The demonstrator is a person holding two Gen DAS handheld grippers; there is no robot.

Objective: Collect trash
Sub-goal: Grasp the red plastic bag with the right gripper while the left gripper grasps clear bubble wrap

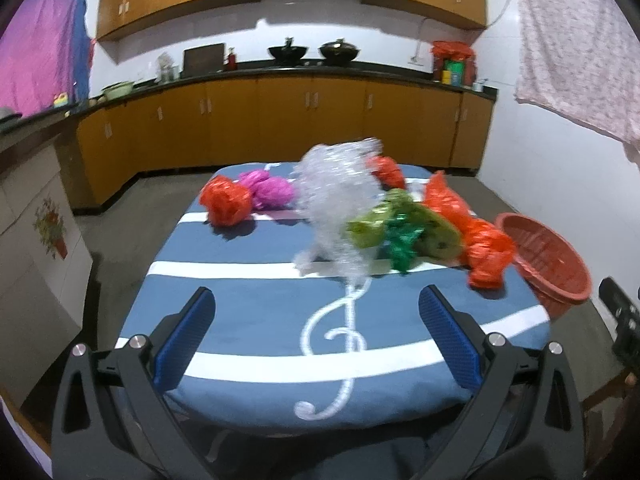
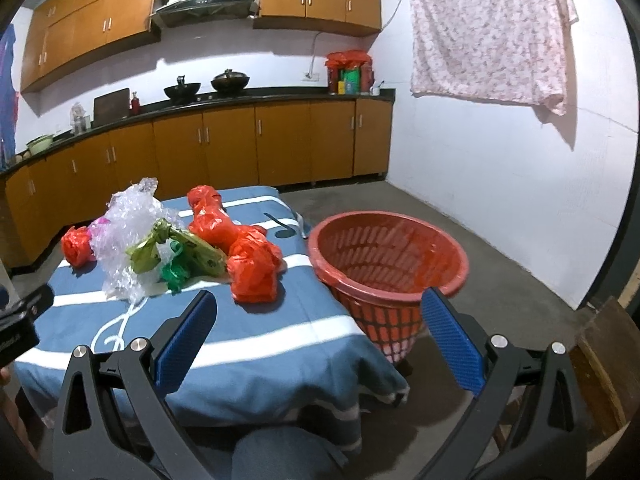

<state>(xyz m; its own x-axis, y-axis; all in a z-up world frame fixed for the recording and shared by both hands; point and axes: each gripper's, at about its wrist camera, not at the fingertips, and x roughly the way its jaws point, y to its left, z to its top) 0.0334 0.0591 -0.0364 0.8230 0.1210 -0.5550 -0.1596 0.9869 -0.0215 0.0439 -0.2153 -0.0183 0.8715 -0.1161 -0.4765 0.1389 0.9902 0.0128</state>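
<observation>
Currently your left gripper (image 1: 316, 332) and right gripper (image 2: 320, 336) are spread, empty. Crumpled bags (image 2: 252, 268) lie mid-frame on the table (image 2: 256, 344); basket (image 2: 388, 256) right. A loose pinch risks dropping slippery plastic.

The near half of the desk (image 1: 248, 320) lies bare under both spread grippers; crumpled bags (image 2: 252, 268) and bubble wrap (image 1: 336, 200) crowd its far half; the red basket's (image 2: 400, 280) mouth stands unobstructed just beside the desk's right edge.
</observation>
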